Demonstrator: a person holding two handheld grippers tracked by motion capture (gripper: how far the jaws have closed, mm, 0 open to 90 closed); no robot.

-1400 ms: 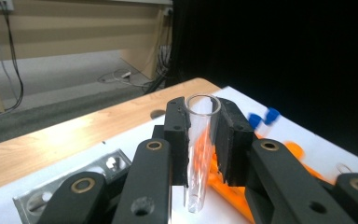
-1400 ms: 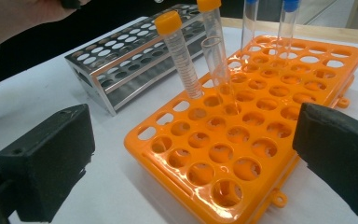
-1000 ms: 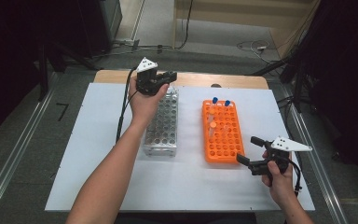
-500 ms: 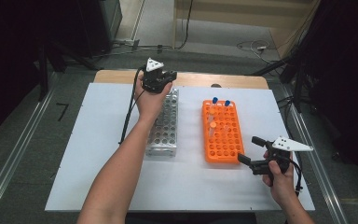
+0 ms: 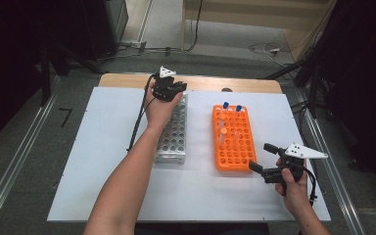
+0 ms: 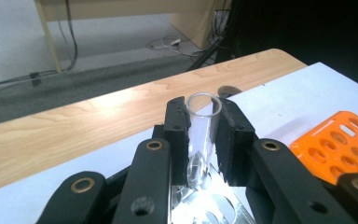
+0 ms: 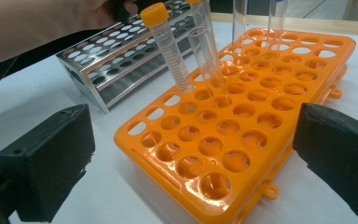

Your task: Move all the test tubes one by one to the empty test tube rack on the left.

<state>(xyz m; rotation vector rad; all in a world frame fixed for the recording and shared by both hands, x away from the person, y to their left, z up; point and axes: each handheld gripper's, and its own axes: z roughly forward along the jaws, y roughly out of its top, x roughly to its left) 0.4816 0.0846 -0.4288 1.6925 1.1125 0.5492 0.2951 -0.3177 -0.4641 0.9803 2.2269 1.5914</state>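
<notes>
My left gripper [image 5: 175, 87] hovers over the far end of the metal tube rack [image 5: 173, 137]. Its jaws are shut on a clear, uncapped tube [image 6: 201, 135] held upright above the rack's holes. The orange rack [image 5: 232, 139] lies to the right and holds an orange-capped tube [image 7: 168, 44], an open clear tube [image 7: 207, 53] and two blue-capped tubes [image 5: 231, 106] at its far end. My right gripper [image 5: 262, 159] rests open at the orange rack's near right corner, its pads [image 7: 46, 163] apart and holding nothing.
A white mat [image 5: 103, 142] covers the table, with a wooden strip [image 5: 127, 81] along the far edge. Cables [image 5: 137, 122] trail from the left gripper across the mat. Dark equipment stands beyond the table on both sides.
The left gripper has shifted slightly right along the far end of the metal rack with the clear tube. The right gripper has stayed put.
</notes>
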